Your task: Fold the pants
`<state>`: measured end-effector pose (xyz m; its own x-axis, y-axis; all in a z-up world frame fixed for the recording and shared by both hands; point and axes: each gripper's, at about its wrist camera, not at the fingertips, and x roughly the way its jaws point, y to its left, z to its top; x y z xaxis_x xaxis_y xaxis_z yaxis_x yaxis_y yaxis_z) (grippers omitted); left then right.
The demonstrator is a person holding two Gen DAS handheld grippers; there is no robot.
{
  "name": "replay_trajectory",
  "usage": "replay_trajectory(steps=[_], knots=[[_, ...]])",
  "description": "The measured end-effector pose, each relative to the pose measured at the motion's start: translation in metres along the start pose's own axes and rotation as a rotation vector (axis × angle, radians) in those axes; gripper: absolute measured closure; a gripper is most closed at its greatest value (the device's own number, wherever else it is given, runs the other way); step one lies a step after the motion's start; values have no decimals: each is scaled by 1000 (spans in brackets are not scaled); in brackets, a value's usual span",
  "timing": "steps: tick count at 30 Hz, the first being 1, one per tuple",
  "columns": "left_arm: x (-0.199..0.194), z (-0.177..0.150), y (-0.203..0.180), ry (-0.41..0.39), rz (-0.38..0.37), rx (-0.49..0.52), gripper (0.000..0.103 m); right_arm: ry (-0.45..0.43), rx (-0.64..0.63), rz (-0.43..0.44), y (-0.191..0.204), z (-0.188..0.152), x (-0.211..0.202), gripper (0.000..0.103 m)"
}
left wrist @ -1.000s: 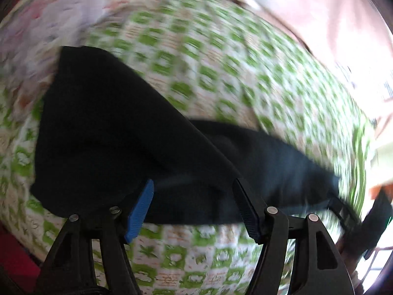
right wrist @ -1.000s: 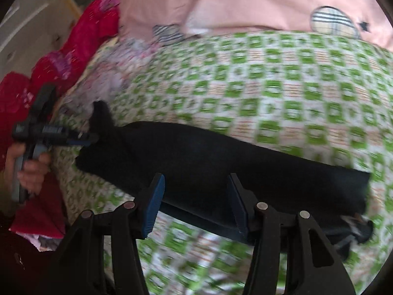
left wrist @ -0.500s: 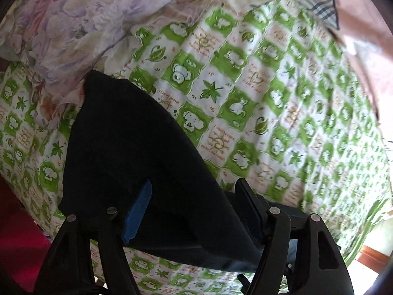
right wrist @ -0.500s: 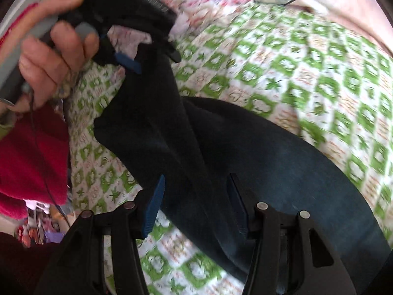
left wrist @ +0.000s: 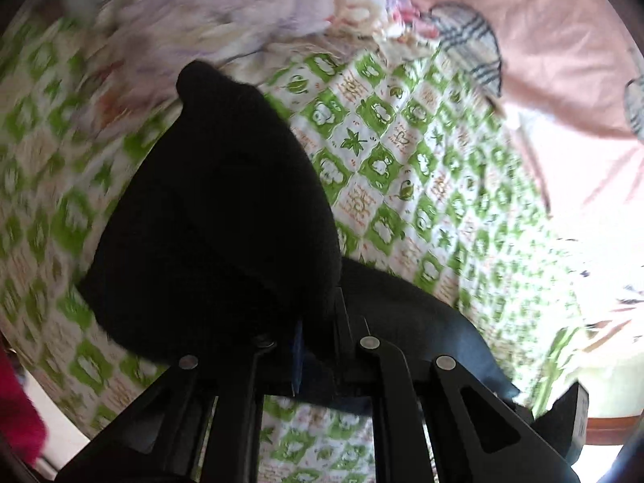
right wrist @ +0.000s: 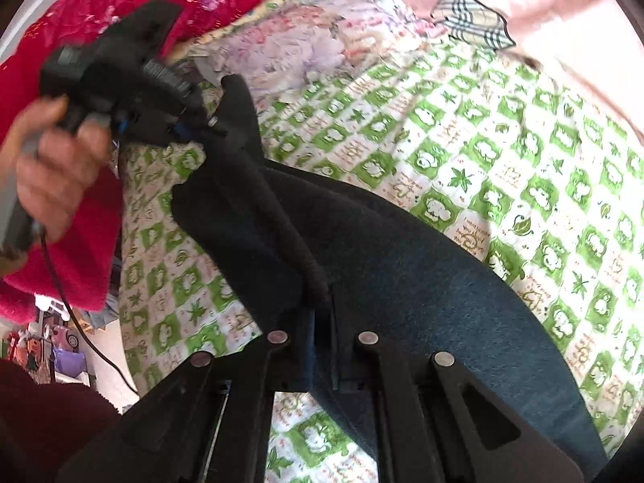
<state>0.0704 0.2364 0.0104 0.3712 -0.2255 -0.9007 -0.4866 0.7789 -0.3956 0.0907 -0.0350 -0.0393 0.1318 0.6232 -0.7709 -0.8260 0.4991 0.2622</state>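
Observation:
Dark navy pants lie on a bed with a green-and-white patterned sheet. My right gripper is shut on the pants' edge, the cloth bunched between its jaws. My left gripper is shut on another part of the pants, which drape in a lifted fold before it. In the right wrist view the left gripper holds the pants' raised end, with the person's hand on its handle.
A floral blanket and a pink pillow with a plaid patch lie at the head of the bed. A red fleece blanket hangs at the left edge. Floor clutter shows past the bed's left edge.
Both grippers have closed on the pants; one second ago both stood open over the flat cloth. The left end of the pants has been lifted and the two grippers have come closer together.

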Motion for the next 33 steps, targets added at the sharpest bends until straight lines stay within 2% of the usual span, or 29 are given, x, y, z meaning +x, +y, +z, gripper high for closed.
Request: replay_trajectory(steps=[5, 9, 13, 20, 25, 28, 31, 32, 33], knots=[[-10, -42, 33, -90, -112, -39, 94, 43, -75, -34, 13, -4, 5, 96], [-9, -57, 51, -132, -181, -74, 94, 79, -101, -45, 17, -7, 13, 96], [1, -66, 66, -140, -227, -105, 94, 124, -112, -52, 17, -11, 24, 96], [14, -80, 86, -116, -243, -144, 94, 175, -145, -67, 21, -15, 36, 96], [22, -87, 94, -95, -216, -150, 92, 202, -170, -79, 22, -14, 41, 96], [18, -92, 102, -88, -197, -155, 88, 229, -154, -62, 21, -13, 44, 94], [11, -95, 110, -60, -149, -169, 68, 243, -140, -45, 21, -13, 43, 87], [9, -95, 116, -45, -138, -191, 58, 246, -122, -31, 19, -12, 40, 83], [5, -95, 121, -42, -131, -213, 54, 245, -108, -19, 18, -11, 38, 80]])
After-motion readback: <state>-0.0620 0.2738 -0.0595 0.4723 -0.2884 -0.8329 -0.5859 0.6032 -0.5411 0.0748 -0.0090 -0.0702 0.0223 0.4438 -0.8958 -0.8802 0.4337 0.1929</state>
